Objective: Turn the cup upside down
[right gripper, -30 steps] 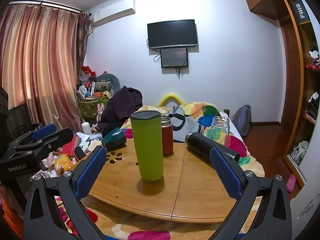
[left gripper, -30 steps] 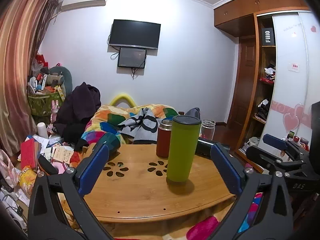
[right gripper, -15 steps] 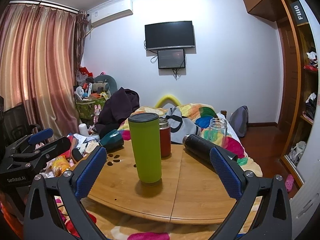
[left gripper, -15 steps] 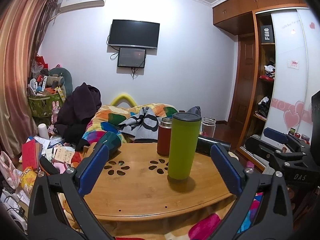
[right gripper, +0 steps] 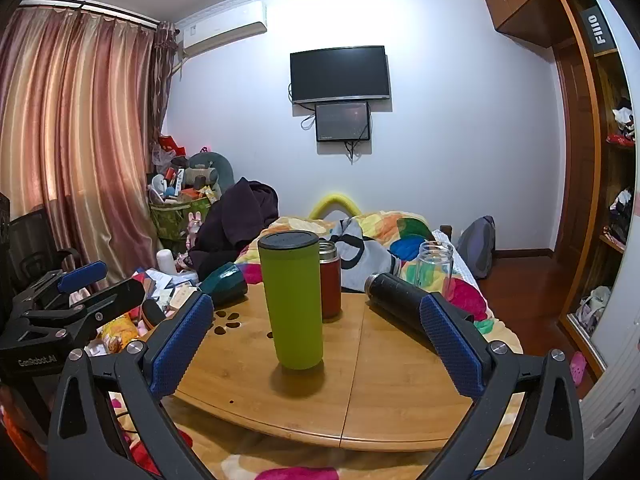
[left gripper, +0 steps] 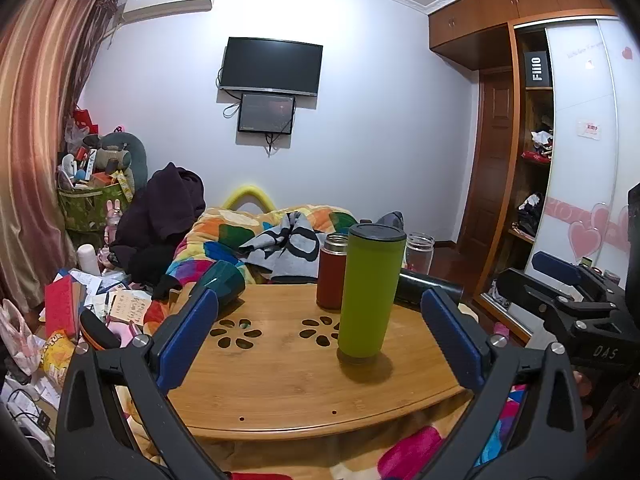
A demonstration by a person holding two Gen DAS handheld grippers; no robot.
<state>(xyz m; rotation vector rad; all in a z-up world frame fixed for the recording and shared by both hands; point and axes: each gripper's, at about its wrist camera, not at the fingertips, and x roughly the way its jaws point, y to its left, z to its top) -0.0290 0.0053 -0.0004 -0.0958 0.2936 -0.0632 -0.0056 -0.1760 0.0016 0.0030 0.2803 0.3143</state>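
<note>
**Round table, five vessels, two grippers apart**

Left wrist view. Left gripper: blue pads spread wide, nothing between them, held short of the wooden table. On the table: one green cup, upright, dark lid on top, standing near the front right. Just behind it, one red flask, upright. Behind to the right, one black bottle lying on its side, partly hidden by the cup. Beyond that, one clear glass jar, upright. At the far left edge, one teal cup lying on its side. Right gripper visible at the right edge, off the table. One television on the wall.

Right wrist view. Right gripper: blue pads wide apart, empty, green cup framed between them but well clear. Red flask close behind the cup, contact not discernible. Black bottle lying to the right, its lower end hidden by the right finger. Glass jar, teal cup as listed. Left gripper at the left edge, fingers apart.
</note>
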